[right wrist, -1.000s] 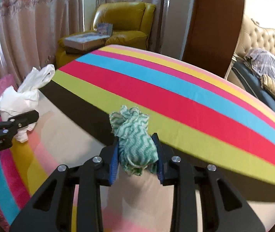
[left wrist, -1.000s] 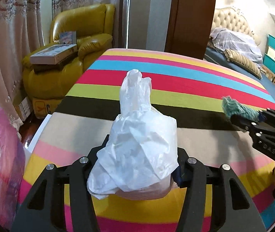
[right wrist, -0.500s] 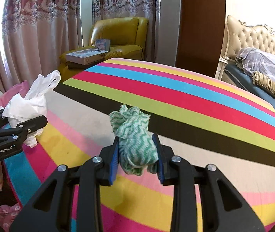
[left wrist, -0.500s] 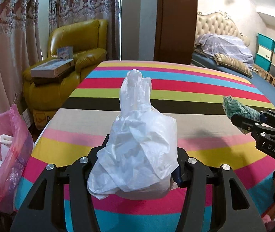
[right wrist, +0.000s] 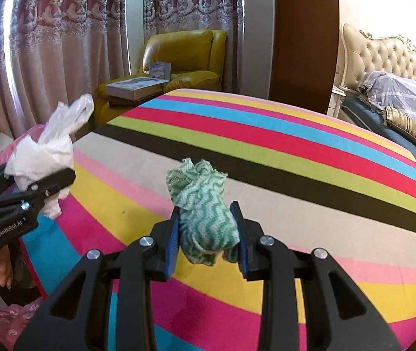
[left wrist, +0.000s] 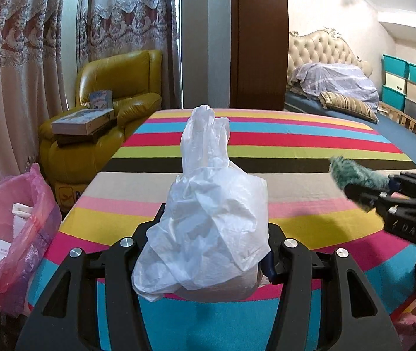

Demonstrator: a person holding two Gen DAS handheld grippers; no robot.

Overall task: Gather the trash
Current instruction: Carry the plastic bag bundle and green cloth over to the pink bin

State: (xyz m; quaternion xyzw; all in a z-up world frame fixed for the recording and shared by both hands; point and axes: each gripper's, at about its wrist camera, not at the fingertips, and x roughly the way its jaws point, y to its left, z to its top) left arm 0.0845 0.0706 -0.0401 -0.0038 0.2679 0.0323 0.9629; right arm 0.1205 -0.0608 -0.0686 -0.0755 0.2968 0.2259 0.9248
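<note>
left tool (left wrist: pixel 208 259) clenched on white plastic bag (left wrist: pixel 208 234), held above striped bed (left wrist: pixel 310 134). right tool (right wrist: pixel 206 234) clenched on green cloth wad (right wrist: pixel 203 204). pink trash bag (left wrist: pixel 11 234) stands beside bed.

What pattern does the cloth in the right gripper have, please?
Green and white zigzag waves on the crumpled cloth, clearest in the right wrist view.

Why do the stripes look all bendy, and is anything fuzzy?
Right wrist view: the fisheye lens curves the striped bed cover into arcs. Left wrist view: the green cloth at the right edge looks smeared; the white plastic bag is sharp.
</note>
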